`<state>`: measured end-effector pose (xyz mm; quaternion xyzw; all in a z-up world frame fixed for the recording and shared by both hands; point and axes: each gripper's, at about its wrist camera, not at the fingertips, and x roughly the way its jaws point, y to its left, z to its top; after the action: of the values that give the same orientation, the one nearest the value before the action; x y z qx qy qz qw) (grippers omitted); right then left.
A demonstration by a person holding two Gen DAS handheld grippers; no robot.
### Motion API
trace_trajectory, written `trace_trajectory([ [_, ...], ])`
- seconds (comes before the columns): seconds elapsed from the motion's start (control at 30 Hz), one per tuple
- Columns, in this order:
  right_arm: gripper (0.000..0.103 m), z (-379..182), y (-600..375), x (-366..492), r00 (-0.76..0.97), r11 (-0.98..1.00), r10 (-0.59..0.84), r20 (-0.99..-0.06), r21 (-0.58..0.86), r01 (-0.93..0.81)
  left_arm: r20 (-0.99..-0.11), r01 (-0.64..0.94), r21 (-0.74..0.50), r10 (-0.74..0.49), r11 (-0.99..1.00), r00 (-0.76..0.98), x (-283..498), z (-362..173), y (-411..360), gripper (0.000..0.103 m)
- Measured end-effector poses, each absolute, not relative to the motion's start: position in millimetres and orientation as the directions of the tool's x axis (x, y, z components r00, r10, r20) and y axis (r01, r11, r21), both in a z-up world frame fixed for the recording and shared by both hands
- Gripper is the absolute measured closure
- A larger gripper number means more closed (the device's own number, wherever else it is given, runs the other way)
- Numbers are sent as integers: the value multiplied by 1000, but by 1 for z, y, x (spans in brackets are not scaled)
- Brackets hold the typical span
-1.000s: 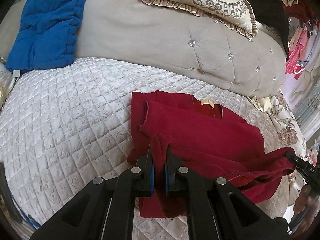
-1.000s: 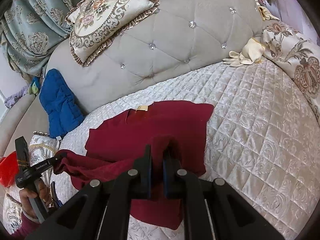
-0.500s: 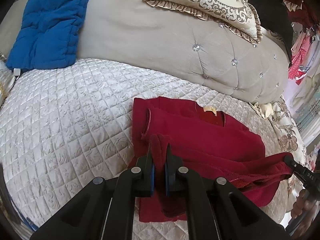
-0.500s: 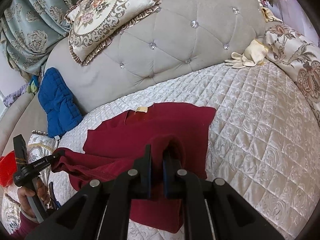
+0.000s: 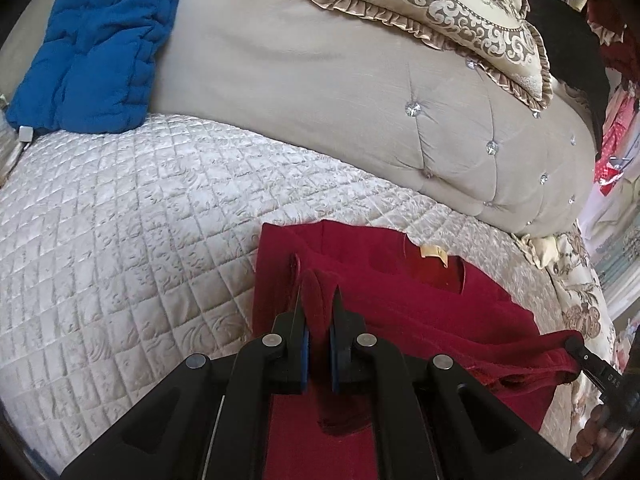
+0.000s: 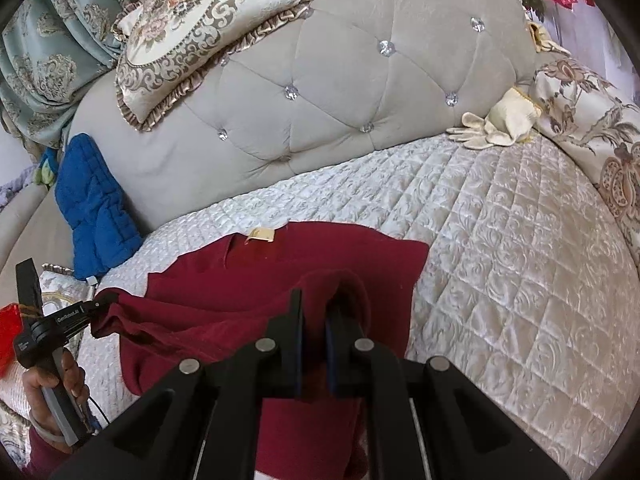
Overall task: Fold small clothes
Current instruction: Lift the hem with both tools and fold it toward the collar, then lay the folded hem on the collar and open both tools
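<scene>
- Pinching a fold of the red top (image 5: pixel 420 312) with my left gripper (image 5: pixel 318 300), its jaws clamped together on the cloth, which bunches up between the blue pads.
- My right gripper (image 6: pixel 314 308) is likewise clamped on another bunch of the same top, the fabric humped over and around its fingertips.
- The top lies on the quilted bed cover (image 5: pixel 120 240), spread ahead of both grippers, its neck label (image 6: pixel 261 235) at the far edge toward the tufted headboard (image 6: pixel 340 100).
- Between my two grippers a lifted edge of the top hangs in a sagging line above the flat part.
- Seen from the right wrist, my left hand (image 6: pixel 60 392) holds its gripper's handle, low and off to the left of the right gripper.
- Beyond the top, a blue quilted pad (image 5: pixel 92 48) leans on the headboard, far left of my left gripper.
- An embroidered ruffled cushion (image 6: pixel 192 28) rests on top of the headboard.
- Pale gloves (image 6: pixel 496 124) lie far ahead and right of my right gripper, at the headboard's foot.
</scene>
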<state>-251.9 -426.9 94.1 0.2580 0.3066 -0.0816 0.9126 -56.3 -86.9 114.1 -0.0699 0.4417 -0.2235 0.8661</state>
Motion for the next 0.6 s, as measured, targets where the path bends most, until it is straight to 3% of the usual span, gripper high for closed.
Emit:
trace_trajectory([
  [0.2, 94, 80, -434, -234, 780, 849, -2, -625, 412, 332, -731, 303, -377, -482, 875, 483, -38, 99, -87, 103],
  [0.6, 94, 66, -452, -216, 770, 829, -3, -638, 429, 358, -730, 318, -366, -482, 875, 485, -25, 95, -102, 103],
])
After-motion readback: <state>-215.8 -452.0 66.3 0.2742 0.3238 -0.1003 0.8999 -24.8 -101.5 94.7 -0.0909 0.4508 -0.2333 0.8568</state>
